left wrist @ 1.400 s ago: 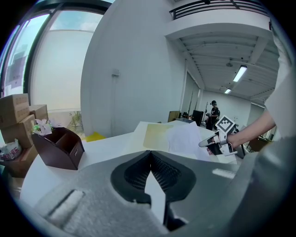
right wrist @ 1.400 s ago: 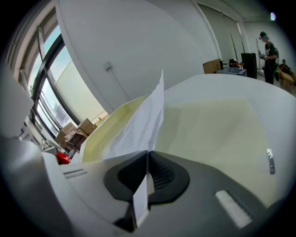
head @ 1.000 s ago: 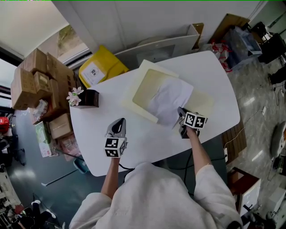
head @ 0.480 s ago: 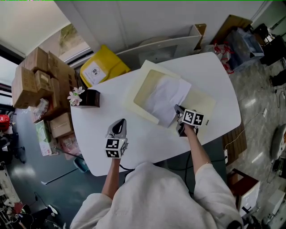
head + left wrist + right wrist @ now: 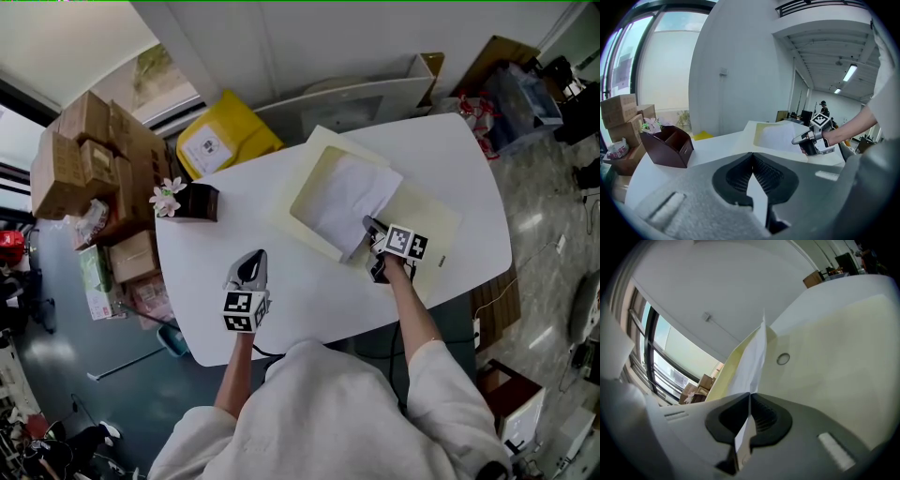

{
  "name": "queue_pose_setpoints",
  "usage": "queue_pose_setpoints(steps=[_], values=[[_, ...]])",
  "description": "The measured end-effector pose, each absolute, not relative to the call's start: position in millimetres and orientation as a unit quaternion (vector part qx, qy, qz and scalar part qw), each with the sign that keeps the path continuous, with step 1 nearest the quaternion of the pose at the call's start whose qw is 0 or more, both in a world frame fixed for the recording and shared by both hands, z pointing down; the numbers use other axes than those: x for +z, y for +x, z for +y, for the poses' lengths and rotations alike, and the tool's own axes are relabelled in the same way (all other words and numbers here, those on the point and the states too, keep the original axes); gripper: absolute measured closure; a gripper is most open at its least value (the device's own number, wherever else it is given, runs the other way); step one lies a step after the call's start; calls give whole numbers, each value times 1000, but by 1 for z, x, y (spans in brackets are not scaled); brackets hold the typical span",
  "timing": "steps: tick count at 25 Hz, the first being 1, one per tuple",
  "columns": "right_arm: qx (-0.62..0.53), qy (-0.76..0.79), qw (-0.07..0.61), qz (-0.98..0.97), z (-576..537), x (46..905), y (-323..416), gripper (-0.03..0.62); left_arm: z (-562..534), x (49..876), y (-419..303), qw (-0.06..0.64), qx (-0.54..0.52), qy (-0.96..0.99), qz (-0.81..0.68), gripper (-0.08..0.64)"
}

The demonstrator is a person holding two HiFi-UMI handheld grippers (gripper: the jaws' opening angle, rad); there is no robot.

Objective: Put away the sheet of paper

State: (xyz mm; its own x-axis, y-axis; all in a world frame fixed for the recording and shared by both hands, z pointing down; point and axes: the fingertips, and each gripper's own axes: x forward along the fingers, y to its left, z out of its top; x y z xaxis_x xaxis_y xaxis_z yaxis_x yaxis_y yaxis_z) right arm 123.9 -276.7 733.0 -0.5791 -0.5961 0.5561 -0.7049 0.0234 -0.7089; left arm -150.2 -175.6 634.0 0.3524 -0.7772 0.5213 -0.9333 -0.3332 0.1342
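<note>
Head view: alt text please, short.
Seen from above, a person at a white table pinches the near edge of a white sheet of paper with the right gripper, the sheet over an open cream folder. The left gripper is shut and empty above the table, a brown desk organizer beyond it.

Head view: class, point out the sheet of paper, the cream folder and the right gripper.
sheet of paper (image 5: 349, 199), head view, its middle.
cream folder (image 5: 439, 214), head view, bare right panel.
right gripper (image 5: 368, 226), head view, tips clamping the paper's edge.
</note>
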Motion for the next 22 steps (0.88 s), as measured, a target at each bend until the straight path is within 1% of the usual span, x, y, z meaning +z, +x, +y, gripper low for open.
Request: queue_pose_setpoints(steps=[10, 18, 22], values=[[560, 427, 17, -709, -292, 733, 95, 589, -172, 634, -166, 214, 189, 784, -552, 555], [570, 407, 27, -713, -299, 733, 75, 589, -171, 634, -174, 215, 187, 778, -559, 555], [591, 412, 0, -693, -297, 732, 76, 589, -173, 633, -176, 216, 185, 777, -561, 555]])
